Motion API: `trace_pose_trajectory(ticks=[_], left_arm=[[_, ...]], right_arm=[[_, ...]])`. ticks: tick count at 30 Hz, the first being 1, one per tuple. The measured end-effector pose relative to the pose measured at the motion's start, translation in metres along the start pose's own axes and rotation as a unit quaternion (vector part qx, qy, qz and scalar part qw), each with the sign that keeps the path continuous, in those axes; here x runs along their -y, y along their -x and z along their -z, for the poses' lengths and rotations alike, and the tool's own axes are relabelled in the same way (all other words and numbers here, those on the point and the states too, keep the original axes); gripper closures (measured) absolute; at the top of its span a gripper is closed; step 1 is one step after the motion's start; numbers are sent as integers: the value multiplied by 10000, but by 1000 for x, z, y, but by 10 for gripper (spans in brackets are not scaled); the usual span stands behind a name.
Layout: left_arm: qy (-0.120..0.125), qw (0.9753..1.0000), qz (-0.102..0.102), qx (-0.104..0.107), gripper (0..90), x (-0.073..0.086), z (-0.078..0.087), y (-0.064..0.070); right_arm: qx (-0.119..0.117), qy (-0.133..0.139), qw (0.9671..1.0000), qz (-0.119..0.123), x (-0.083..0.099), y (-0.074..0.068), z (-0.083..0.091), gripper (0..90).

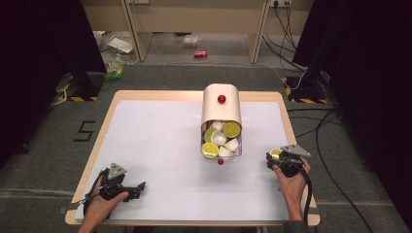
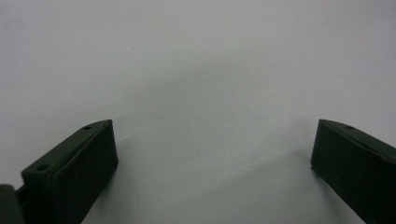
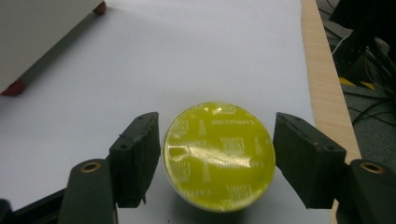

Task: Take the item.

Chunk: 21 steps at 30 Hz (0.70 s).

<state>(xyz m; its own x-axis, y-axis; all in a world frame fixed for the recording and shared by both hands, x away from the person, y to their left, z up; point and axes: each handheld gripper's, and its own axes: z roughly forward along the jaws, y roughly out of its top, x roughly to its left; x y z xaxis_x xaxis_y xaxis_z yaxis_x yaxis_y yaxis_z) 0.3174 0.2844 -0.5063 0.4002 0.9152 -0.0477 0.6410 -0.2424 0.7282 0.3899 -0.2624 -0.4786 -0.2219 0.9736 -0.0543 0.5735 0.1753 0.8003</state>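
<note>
My left gripper rests low on the white mat, well to the left of the cream box and nearer to me than it is, close to the mat's front left corner. Its jaws stand wide apart with nothing between them; in the left gripper view I see bare mat between the two black pads. The cream box sits in the middle of the table, toward the far edge, with a red knob on its top. Its drawer is pulled out toward me, loaded with yellow-lidded and white capsules, and a second small red knob sits at the drawer's front. My right gripper is to the right of that drawer, well apart from it, near the mat's right edge. Between its jaws sits a coffee capsule with a shiny yellow foil lid, standing on the mat. The left pad touches or nearly touches the capsule's side, and the right pad stands just beside it with a thin gap, so the jaws bracket the capsule without visibly squeezing it. In the right gripper view the box's corner shows at upper left.
</note>
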Motion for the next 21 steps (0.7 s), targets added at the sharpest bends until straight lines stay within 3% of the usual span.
trace_pose_trajectory(ticks=[15,21], left_arm=[[0,10000,1,2,0,0,0,0],[0,10000,1,4,0,0,0,0]], right_arm=[[-61,263,9995,-158,-3,3,7,298],[-81,460,9988,-158,-9,2,18,293]])
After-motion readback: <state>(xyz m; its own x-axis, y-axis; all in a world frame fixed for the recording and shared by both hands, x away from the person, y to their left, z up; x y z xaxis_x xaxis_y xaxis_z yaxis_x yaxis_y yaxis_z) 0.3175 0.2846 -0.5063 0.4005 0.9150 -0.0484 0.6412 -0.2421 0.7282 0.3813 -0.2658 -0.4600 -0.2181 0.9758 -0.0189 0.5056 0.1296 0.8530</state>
